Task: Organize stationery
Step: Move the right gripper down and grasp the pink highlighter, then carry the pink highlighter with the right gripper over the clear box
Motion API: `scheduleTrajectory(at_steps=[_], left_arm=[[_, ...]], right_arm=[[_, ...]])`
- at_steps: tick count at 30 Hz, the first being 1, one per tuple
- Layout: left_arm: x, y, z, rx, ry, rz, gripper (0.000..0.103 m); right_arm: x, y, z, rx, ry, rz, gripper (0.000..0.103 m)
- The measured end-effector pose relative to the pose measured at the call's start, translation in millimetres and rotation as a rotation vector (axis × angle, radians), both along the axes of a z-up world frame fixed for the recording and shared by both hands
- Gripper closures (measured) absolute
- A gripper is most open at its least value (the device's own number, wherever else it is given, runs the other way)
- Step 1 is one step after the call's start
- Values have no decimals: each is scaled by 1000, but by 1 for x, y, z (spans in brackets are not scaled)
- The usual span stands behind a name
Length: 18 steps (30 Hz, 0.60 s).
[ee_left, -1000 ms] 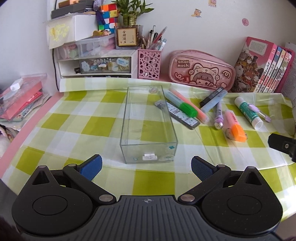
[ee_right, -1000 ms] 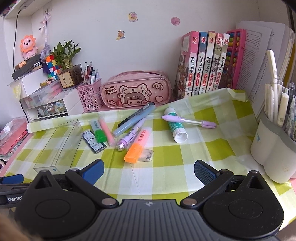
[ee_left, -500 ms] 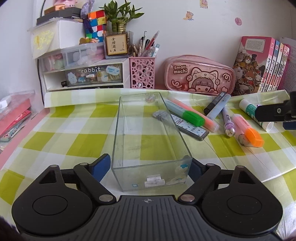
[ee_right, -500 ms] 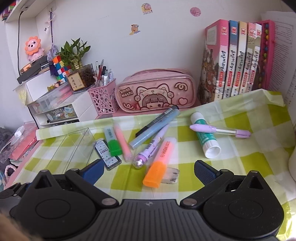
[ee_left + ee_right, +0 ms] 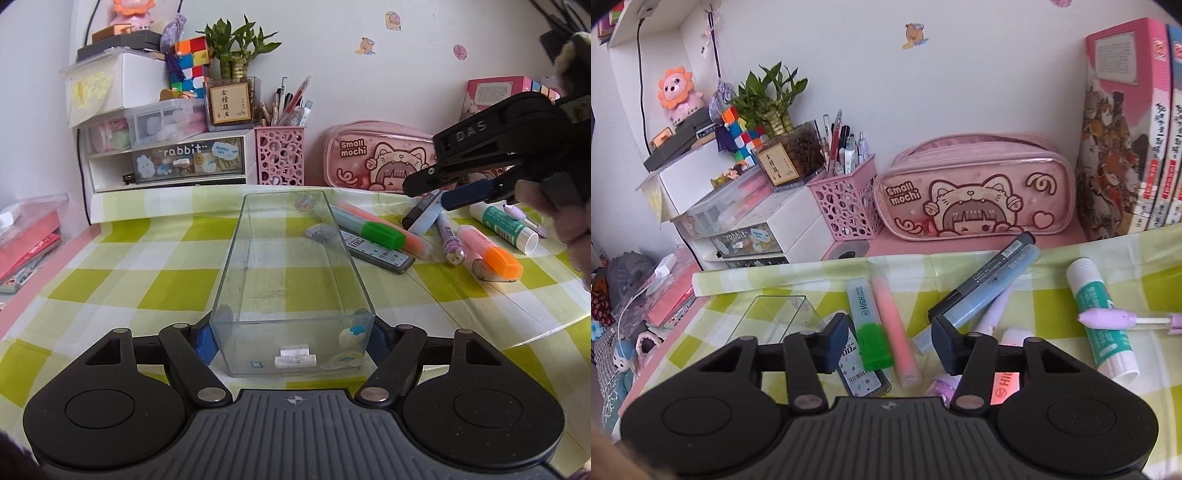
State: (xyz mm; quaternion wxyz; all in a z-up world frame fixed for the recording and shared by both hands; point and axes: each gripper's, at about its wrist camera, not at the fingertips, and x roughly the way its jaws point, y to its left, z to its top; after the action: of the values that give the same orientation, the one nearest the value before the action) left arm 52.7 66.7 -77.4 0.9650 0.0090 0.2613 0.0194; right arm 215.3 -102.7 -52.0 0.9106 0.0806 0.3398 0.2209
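The clear plastic box point(image 5: 291, 280) stands on the green checked cloth point(image 5: 122, 273), its near end clamped between the blue pads of the left gripper point(image 5: 291, 341), which presses on both side walls. To the box's right lie the loose pens: a green-capped highlighter point(image 5: 868, 325) and a pink highlighter point(image 5: 895, 332) side by side, a lead refill case point(image 5: 376, 251) just beside the box, a pale blue marker point(image 5: 986, 291) crossing a purple pen point(image 5: 448, 236), an orange highlighter point(image 5: 491, 254), and a glue stick point(image 5: 1102, 317) with a lilac pen point(image 5: 1126, 319) lying across it. The right gripper point(image 5: 890, 338) hangs above the green and pink highlighters, tilted downward, its jaws closing with both highlighters in the gap, the pads pressing on neither. From the left wrist view, the person's hand point(image 5: 569, 218) grips that gripper's handle at the right edge.
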Motion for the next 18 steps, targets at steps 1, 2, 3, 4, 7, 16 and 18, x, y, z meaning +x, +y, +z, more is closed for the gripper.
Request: scheduleTrajectory(at_steps=[1, 2, 3, 4, 7, 16, 18], left_arm=[[-1, 1, 0, -7, -3, 0, 30], [-2, 2, 0, -18, -4, 2, 30], [-3, 4, 0, -34, -3, 3, 30], [-4, 5, 0, -43, -3, 3, 30], [-5, 10, 2, -69, 6, -5, 30], [-7, 14, 1, -91, 6, -33, 30], [-7, 15, 1, -94, 5, -36, 30]], right_arm=[[4, 4, -2, -10, 9, 3, 58], [8, 7, -4, -22, 20, 7, 59], [12, 11, -6, -38, 29, 6, 59], [15, 14, -8, -54, 36, 3, 60], [24, 20, -14, -80, 66, -1, 63], [34, 41, -17, -142, 67, -16, 77], [34, 41, -16, -146, 78, -24, 79]])
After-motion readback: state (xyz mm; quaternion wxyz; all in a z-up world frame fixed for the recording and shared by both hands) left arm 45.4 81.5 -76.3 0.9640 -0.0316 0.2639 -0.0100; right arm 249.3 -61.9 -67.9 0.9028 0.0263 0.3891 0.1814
